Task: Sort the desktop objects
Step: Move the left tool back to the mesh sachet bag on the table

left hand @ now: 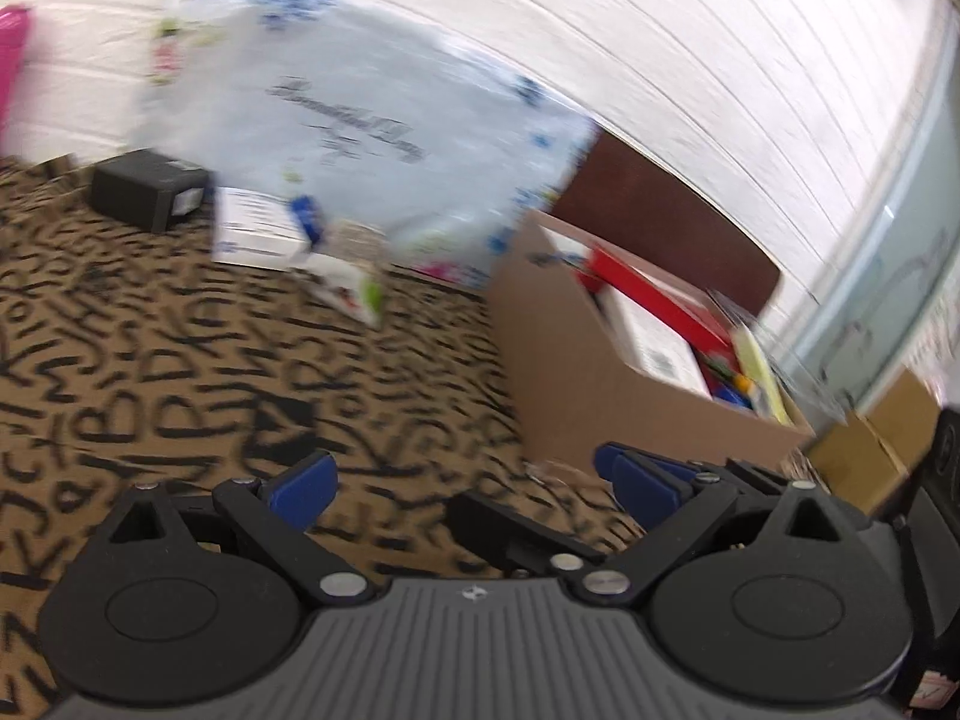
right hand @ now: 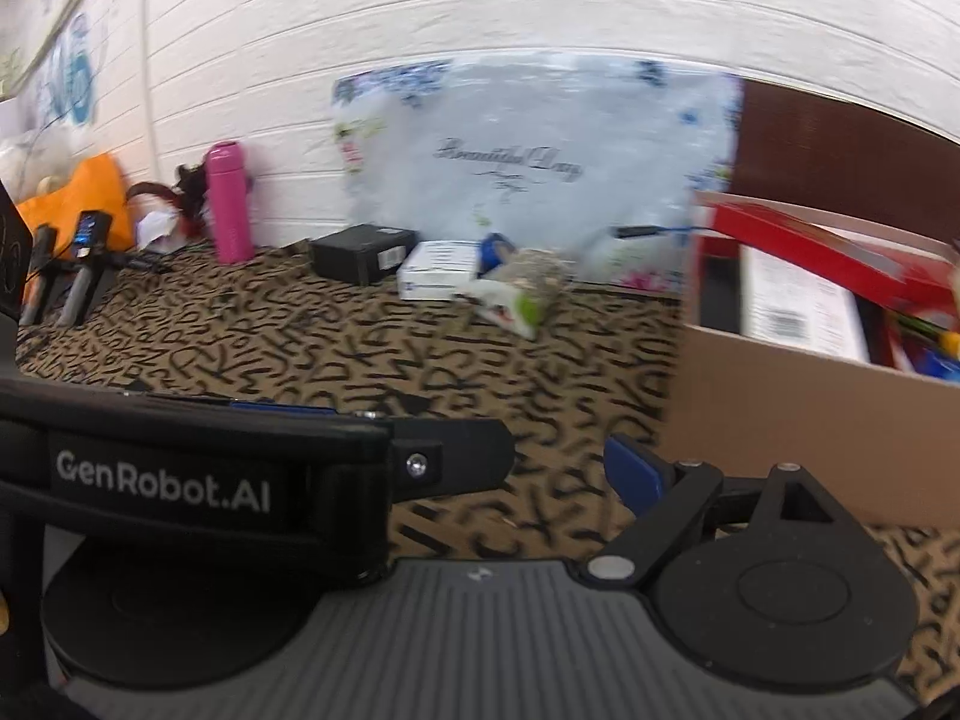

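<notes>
My left gripper (left hand: 474,489) hovers open over the tan lettered tablecloth (left hand: 180,360), blue pads (left hand: 303,492) wide apart with nothing between them. To its right stands an open cardboard box (left hand: 600,372) holding a red box (left hand: 654,294) and a white barcoded box (left hand: 660,348). Farther back lie a black box (left hand: 147,186), a white box (left hand: 258,228) and a snack bag (left hand: 354,288). My right gripper (right hand: 480,492) is open; one blue pad (right hand: 633,474) shows. The other is hidden behind the left gripper's body (right hand: 210,480). The cardboard box (right hand: 810,420) is close on its right.
A large printed plastic bag (right hand: 528,168) leans on the white wall behind the small boxes. A pink bottle (right hand: 228,210), an orange bag (right hand: 90,198) and dark gadgets (right hand: 78,264) crowd the far left. A brown board (right hand: 840,138) stands behind the cardboard box.
</notes>
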{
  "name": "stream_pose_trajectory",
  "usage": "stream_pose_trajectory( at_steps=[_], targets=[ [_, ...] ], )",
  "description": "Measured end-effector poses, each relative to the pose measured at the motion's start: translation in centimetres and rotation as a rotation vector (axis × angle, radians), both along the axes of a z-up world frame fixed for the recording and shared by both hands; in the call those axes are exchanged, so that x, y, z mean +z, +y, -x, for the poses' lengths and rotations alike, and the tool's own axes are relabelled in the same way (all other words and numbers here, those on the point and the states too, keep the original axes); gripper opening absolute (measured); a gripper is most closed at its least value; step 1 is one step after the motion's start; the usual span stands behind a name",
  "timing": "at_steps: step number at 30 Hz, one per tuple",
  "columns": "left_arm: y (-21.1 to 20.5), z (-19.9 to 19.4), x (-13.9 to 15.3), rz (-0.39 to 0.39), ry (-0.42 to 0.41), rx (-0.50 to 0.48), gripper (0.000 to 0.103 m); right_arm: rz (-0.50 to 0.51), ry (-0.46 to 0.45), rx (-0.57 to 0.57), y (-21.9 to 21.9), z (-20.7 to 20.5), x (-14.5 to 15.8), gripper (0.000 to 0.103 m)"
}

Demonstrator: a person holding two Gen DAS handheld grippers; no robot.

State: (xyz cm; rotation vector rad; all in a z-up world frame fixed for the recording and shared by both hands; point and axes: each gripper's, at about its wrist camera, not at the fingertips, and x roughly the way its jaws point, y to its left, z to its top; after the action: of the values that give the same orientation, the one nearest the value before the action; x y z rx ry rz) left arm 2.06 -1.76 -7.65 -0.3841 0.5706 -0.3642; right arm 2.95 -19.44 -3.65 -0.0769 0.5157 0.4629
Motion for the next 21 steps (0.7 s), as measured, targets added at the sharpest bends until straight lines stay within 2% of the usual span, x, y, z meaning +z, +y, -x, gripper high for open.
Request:
stream_pose_trajectory(
  at_steps=[5,9,16,21],
  targets=[
    [3.2,-2.0,0.2,0.034,0.010,0.073,0.101,0.014,-0.012,0.018,2.3,-2.1,0.1,0.089],
    [4.9,-4.4,0.4,0.051,0.020,0.091,0.101,0.005,-0.018,0.005,3.3,-4.2,-0.2,0.089],
    [5.7,-9.9,-0.2,0.030,0.046,0.112,0.101,-0.002,-0.028,-0.059,4.9,-9.2,-1.5,0.089],
    [5.8,-13.4,-1.2,-0.005,0.060,0.104,0.099,0.038,-0.011,-0.061,6.5,-13.0,-3.3,0.088]
  ],
)
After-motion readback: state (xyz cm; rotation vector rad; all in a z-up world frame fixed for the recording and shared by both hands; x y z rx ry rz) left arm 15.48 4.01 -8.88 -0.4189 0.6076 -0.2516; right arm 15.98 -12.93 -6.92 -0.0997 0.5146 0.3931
